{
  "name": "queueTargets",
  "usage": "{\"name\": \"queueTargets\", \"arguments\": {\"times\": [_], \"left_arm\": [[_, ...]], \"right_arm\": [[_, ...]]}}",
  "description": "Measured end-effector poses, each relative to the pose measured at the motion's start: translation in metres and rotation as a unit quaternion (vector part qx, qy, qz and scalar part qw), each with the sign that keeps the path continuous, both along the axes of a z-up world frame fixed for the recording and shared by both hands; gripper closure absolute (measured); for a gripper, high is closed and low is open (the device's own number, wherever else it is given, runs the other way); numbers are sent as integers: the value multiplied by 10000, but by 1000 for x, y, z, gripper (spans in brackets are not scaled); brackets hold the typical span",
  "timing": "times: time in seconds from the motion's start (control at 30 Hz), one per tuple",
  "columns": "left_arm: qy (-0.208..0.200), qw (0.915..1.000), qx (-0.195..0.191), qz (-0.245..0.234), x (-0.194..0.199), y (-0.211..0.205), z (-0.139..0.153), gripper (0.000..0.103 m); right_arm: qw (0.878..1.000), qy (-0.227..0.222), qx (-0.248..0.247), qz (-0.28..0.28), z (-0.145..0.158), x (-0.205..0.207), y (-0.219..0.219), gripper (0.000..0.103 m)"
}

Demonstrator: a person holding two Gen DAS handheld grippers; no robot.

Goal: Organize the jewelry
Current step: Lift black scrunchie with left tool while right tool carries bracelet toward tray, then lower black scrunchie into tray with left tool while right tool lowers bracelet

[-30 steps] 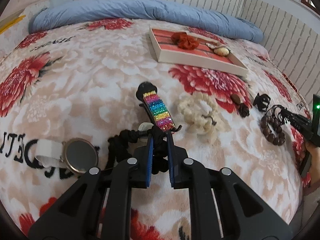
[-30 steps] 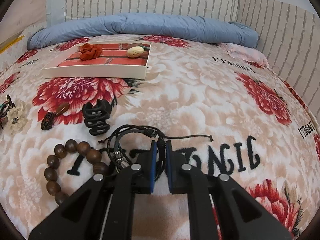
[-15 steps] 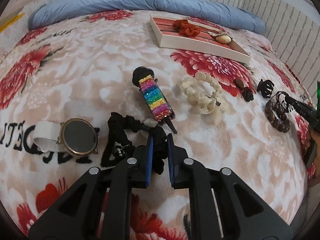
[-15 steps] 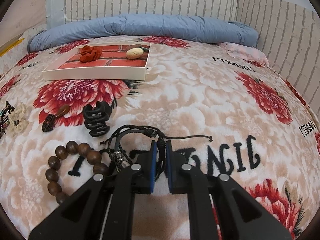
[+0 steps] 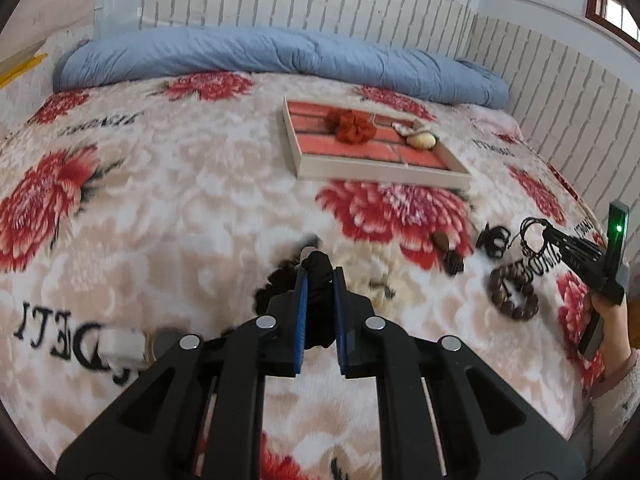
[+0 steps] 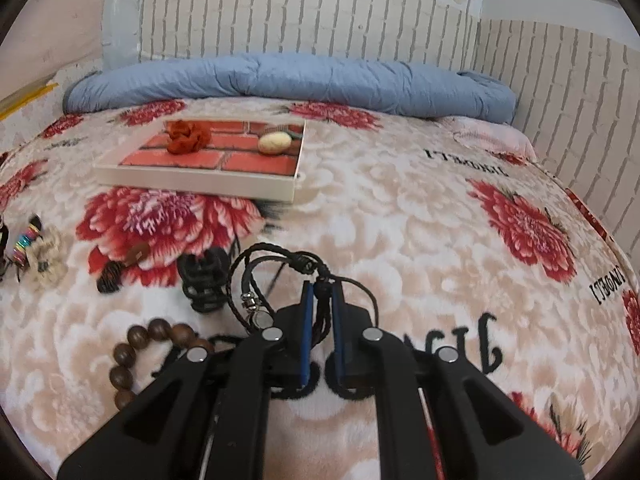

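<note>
My left gripper point(image 5: 318, 271) is shut on a black fabric scrunchie point(image 5: 280, 280), which hangs between the blue pads above the flowered blanket. My right gripper point(image 6: 322, 287) is shut on a black braided cord bracelet point(image 6: 256, 268); its loops dangle to the left of the jaws. In the left wrist view the same right gripper point(image 5: 554, 237) shows at the far right with the cord bracelet point(image 5: 534, 232) hanging from it. A white tray point(image 6: 192, 180) with a red brick-print floor lies farther back, holding a red scrunchie point(image 6: 188, 140) and a cream oval piece point(image 6: 274, 143).
On the blanket lie a wooden bead bracelet point(image 6: 132, 356), a black claw clip point(image 6: 204, 280), a brown hair tie point(image 6: 120, 268), a cream scrunchie point(image 6: 48, 256), a rainbow clip point(image 6: 28, 240) and a watch point(image 5: 160, 340). A blue duvet point(image 5: 280, 56) lines the brick wall.
Both grippers have risen, each still shut on its piece. The black scrunchie has come up off the blanket and now hides the rainbow clip in the left wrist view.
</note>
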State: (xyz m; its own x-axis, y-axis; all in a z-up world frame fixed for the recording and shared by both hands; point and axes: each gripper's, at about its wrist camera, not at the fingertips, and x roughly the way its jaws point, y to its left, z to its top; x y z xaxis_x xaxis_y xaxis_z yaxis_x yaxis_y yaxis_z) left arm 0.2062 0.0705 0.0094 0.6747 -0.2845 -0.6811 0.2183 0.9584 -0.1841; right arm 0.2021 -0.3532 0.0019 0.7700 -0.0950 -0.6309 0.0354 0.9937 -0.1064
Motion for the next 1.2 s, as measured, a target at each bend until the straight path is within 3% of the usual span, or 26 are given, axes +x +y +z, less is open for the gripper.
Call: {"name": "queueTargets", "arguments": {"times": [0.33,0.57,0.87,1.2], "left_arm": [[-367,9993,-69,10,47,-20,52,93],[-365,9993,29,1,96,-38,66,93],[-305,9994,144,25,168,-63,63,93],[94,9990,442,2,245,-93,22,93]], "right_arm": [[9999,-145,61,43,25,31,4,94],[9996,-254,34,130,47,73,16,94],[9995,-168,1,270,54,139,41,94],[9988,409,51,274,15,216,59,94]]}}
